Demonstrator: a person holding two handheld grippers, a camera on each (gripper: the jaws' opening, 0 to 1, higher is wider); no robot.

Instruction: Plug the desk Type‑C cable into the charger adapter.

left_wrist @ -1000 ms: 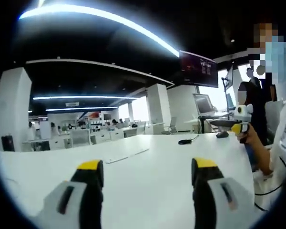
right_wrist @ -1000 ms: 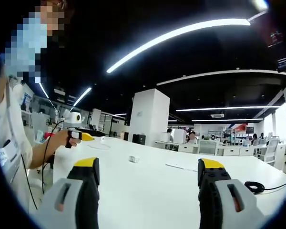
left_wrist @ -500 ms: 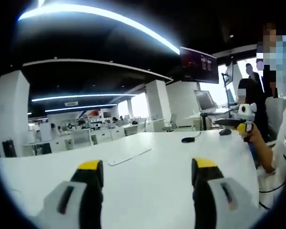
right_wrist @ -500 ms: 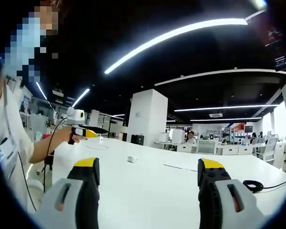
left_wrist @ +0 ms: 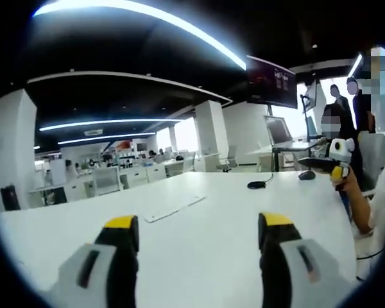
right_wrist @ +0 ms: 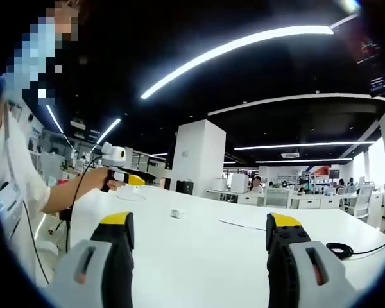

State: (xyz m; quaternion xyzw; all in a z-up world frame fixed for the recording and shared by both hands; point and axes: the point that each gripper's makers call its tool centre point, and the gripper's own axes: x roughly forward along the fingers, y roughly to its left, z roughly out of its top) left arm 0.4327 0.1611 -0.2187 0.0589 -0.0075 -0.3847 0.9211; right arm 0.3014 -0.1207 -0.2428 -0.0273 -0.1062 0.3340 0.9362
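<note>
While the left gripper (left_wrist: 195,256) is held low over the white worktop (left_wrist: 199,234), its yellow-tipped fingers (left_wrist: 121,223) are seen spread wide apart with nothing between them. In the left gripper view, a coiled dark cable (left_wrist: 256,185) is seen lying on the worktop at about 1 o'clock, well beyond the fingers, and a thin flat white strip (left_wrist: 174,209) is seen at 12 o'clock, nearer the fingers. At 3 o'clock the right gripper (left_wrist: 338,168) is seen in a person's hand (left_wrist: 348,187) past the worktop edge. In the right gripper view, the right gripper (right_wrist: 199,256) is likewise shown released, its fingers (right_wrist: 284,221) apart and empty above the worktop (right_wrist: 199,250). A small pale block (right_wrist: 176,213), which may be the charger adapter but is too small to be told for certain, is seen at about 11 o'clock, well apart from the coiled cable (right_wrist: 341,251) at 3 o'clock. At 9 o'clock the left gripper (right_wrist: 120,172) is seen gripped in a hand (right_wrist: 106,183).
</note>
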